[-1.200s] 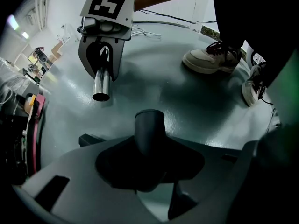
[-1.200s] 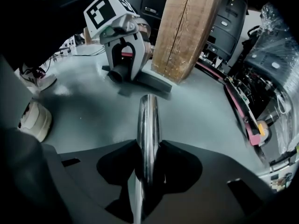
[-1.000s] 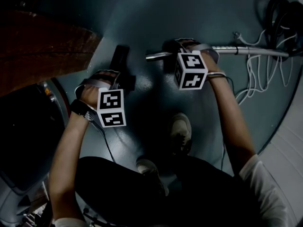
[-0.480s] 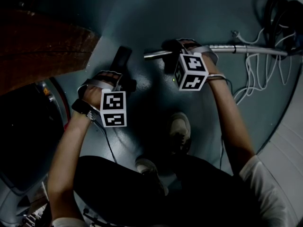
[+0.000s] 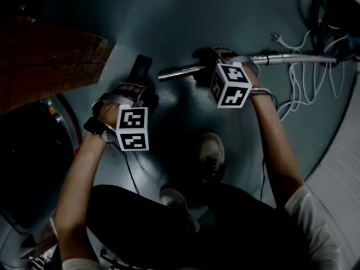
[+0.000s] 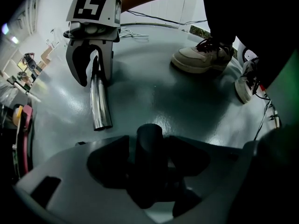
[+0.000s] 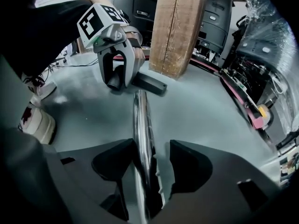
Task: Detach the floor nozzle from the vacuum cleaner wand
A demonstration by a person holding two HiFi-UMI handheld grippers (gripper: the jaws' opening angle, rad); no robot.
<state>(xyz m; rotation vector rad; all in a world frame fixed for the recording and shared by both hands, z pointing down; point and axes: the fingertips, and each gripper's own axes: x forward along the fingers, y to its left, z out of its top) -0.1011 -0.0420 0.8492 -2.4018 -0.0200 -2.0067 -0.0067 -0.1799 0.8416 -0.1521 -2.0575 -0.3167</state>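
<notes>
The black floor nozzle (image 5: 142, 69) lies on the grey-green floor at centre left. Its dark neck (image 6: 149, 139) stands between the jaws of my left gripper (image 6: 149, 158), which points straight down over it (image 5: 139, 93). Those jaws are opening and stand a little off the neck. The chrome wand (image 5: 183, 70) lies to the right, its open end (image 6: 99, 110) free and apart from the nozzle. My right gripper (image 7: 152, 164) straddles the wand (image 7: 141, 120); its jaws are opening too, with a gap beside the tube. Each gripper shows in the other's view, the right (image 6: 92, 71) and the left (image 7: 117, 76).
The person's shoes (image 5: 212, 153) stand just behind the grippers. White cables (image 5: 301, 89) and a black hose coil (image 5: 332, 10) lie at the far right near the wand's other end. A wooden beam (image 5: 50, 55) is at the left, with dark machines (image 7: 140, 3) behind.
The wand's free end has swung left and slightly nearer, so the tube lies more tilted. The right gripper's cube has rolled a little. The left gripper has stayed over the nozzle.
</notes>
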